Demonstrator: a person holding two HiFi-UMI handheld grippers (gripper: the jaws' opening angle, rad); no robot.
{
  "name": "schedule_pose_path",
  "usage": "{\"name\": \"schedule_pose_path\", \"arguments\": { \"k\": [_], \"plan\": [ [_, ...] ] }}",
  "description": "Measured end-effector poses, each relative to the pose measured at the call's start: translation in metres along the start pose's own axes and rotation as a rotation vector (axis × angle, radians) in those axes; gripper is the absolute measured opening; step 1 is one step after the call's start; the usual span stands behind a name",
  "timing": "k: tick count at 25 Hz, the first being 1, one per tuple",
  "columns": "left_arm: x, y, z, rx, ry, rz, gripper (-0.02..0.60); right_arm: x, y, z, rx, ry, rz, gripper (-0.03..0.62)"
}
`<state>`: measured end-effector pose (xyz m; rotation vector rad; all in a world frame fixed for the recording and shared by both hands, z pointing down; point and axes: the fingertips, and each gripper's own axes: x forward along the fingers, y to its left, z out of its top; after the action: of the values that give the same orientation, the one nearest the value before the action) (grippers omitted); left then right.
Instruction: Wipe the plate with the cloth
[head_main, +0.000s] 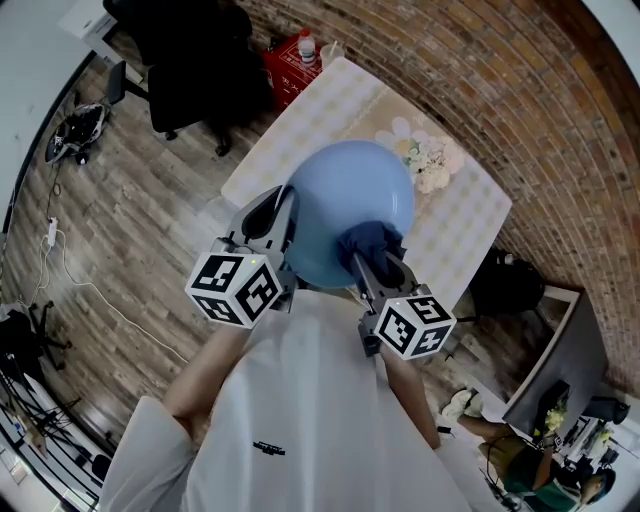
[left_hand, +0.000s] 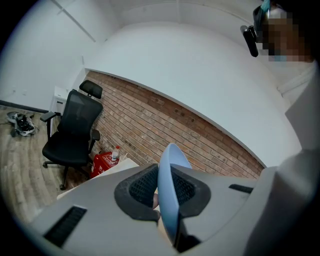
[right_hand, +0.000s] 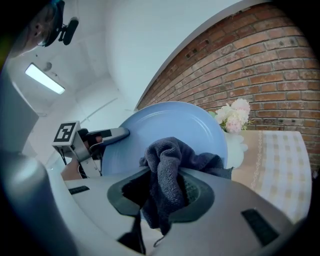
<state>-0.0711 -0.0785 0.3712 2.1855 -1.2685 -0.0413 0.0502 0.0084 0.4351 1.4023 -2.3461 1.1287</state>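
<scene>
A light blue plate (head_main: 345, 205) is held up off the table, tilted on edge. My left gripper (head_main: 282, 232) is shut on its left rim; in the left gripper view the plate (left_hand: 170, 192) stands edge-on between the jaws. My right gripper (head_main: 372, 262) is shut on a dark blue-grey cloth (head_main: 368, 240), which is pressed against the plate's lower right face. In the right gripper view the cloth (right_hand: 170, 172) bunches between the jaws in front of the plate (right_hand: 165, 127), and the left gripper (right_hand: 107, 135) shows at the plate's left rim.
Below the plate stands a table (head_main: 470, 225) with a pale checked cloth and a bunch of pink-white flowers (head_main: 430, 160). A red box with a bottle (head_main: 292, 55) and a black office chair (head_main: 190, 60) are at its far end, by a brick wall (head_main: 520, 110).
</scene>
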Motion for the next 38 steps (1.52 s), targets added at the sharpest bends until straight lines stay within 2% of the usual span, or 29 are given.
{"name": "schedule_pose_path", "arguments": {
  "k": [13,21,31,38],
  "plan": [
    [-0.008,0.006,0.002,-0.01,-0.014,0.016,0.037,0.009,0.055,-0.015,-0.013,0.058,0.158,0.12],
    [-0.008,0.001,-0.004,0.009,-0.004,0.013,0.037,0.008,0.078,-0.022,-0.132,0.127,0.219,0.12],
    [-0.005,-0.014,-0.018,0.019,0.025,-0.02,0.037,0.016,0.092,-0.013,-0.209,0.123,0.232,0.12],
    [-0.001,-0.033,-0.032,0.045,0.067,-0.07,0.037,0.017,0.08,0.007,-0.233,0.089,0.193,0.12]
  ]
}}
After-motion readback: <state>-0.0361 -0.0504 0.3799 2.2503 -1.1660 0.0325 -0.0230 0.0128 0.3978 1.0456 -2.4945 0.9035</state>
